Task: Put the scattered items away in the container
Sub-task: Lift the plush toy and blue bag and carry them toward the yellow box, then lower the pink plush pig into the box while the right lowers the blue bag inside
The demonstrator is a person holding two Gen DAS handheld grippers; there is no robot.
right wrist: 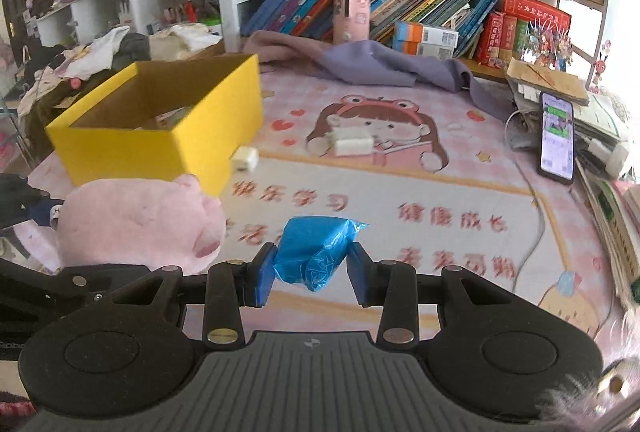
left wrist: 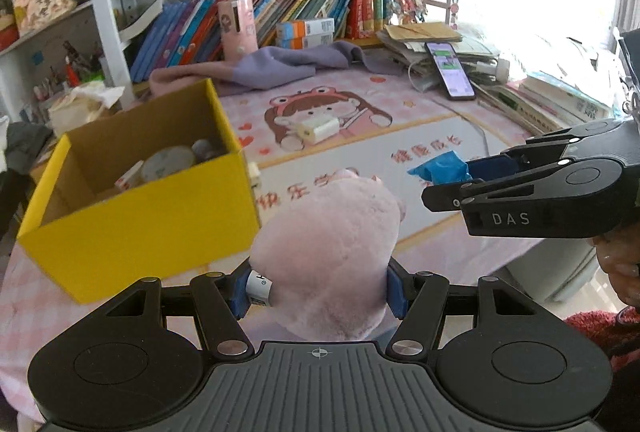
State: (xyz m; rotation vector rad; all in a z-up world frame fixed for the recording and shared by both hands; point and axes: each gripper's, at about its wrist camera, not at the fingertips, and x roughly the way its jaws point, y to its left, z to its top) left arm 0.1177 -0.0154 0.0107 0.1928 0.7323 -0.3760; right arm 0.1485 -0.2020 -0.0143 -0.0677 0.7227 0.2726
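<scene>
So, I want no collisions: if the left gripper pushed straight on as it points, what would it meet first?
Probably the yellow box: the left gripper, holding the pink plush, aims near its right corner, though depth is unclear.

Left gripper (left wrist: 320, 286) clamped wide, right gripper (right wrist: 311, 274) pinched narrow, both seemingly aloft

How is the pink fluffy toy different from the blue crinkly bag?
The pink plush toy is soft and furry; the blue plastic bag is shiny and crumpled. The toy is much bigger than the bag. The toy sits in the left gripper, whose fingers stand wide around it, while the bag sits in the right gripper, squeezed narrow. Both are lifted off the table near the yellow box.
</scene>
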